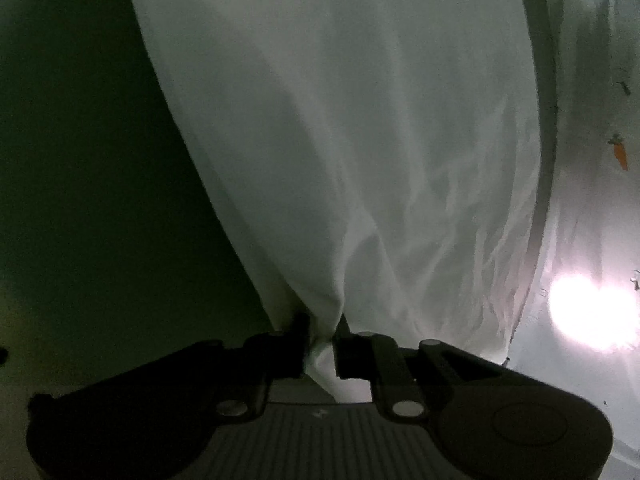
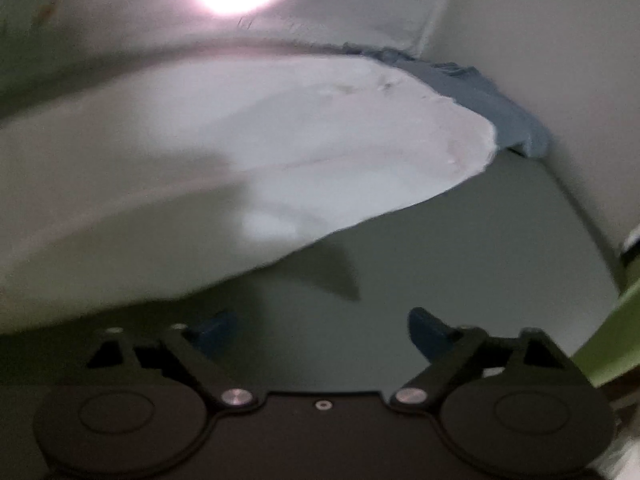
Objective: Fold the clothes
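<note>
Cloth (image 1: 340, 120), white and creased, fanned out ahead of the left claw (image 1: 322, 340) across the grey-green counter (image 1: 80, 160), with a bunched corner lodged between the jaws. They stood only narrowly apart, and whether the pads still pressed on the fabric could not be told. The right claw (image 2: 320, 328) hung with its blue-tipped jaws wide apart and nothing between them; the same white cloth lay beyond it and to its left, and a blue garment (image 2: 492, 92) sat past the cloth's far edge.

The step in hand looked like laying down one fold, the left corner being set onto the counter. The next move probably called for the right claw to close on a free edge and carry it over.

No brand, label or writing could be read; only small orange marks (image 1: 620, 156) showed on the pale surface to the left claw's right.
</note>
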A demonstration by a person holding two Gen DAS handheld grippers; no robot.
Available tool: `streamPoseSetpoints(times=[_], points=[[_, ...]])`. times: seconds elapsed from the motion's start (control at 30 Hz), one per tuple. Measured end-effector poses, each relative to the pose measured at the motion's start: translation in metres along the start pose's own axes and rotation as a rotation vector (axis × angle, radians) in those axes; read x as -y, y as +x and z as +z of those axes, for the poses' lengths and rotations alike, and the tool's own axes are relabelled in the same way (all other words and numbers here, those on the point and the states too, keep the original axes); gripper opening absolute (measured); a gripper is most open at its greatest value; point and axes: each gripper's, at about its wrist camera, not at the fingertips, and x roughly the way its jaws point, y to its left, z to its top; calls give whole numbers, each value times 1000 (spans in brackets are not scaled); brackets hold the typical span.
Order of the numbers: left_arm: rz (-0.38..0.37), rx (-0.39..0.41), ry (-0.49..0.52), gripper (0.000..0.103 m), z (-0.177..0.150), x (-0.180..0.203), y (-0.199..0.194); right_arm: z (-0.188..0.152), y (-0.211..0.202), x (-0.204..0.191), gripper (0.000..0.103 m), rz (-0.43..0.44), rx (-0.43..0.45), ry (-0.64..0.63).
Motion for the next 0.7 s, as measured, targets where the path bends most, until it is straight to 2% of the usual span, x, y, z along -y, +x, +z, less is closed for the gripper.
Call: streamPoseSetpoints(times=[0.03, 0.1, 0.13, 0.23, 0.3, 0.37, 0.47, 0.53, 0.6, 0.63, 0.7], points=[[-13, 1, -4, 17, 0, -2, 0, 4, -8, 2, 82, 31, 26, 28], [-42, -2, -29, 19, 1, -8, -1, 15, -17, -3, 67, 118, 84, 59], [-54, -7, -43, 20, 1, -11, -2, 23, -20, -7, 63, 175, 117, 67], [-66, -18, -60, 29, 7, -9, -2, 34, -24, -37, 49, 302, 172, 4], [-63, -13, -21, 40, 9, -3, -7, 33, -14, -61, 41, 333, 159, -57], [-51, 14, 40, 49, 10, 3, -20, 25, 7, -80, 40, 326, 107, -97], [-45, 113, 121, 56, 11, 7, -50, 7, 43, -90, 43, 290, 33, -92], [-33, 221, 141, 62, 11, 2, -76, -4, 42, -94, 45, 263, 92, -132], [15, 354, 148, 64, 13, -10, -102, -15, 38, -98, 53, 234, 163, -180], [51, 421, 149, 69, 14, -15, -113, -15, 38, -98, 53, 231, 171, -168], [113, 515, 142, 72, 20, -26, -125, -12, 39, -97, 57, 231, 169, -120]])
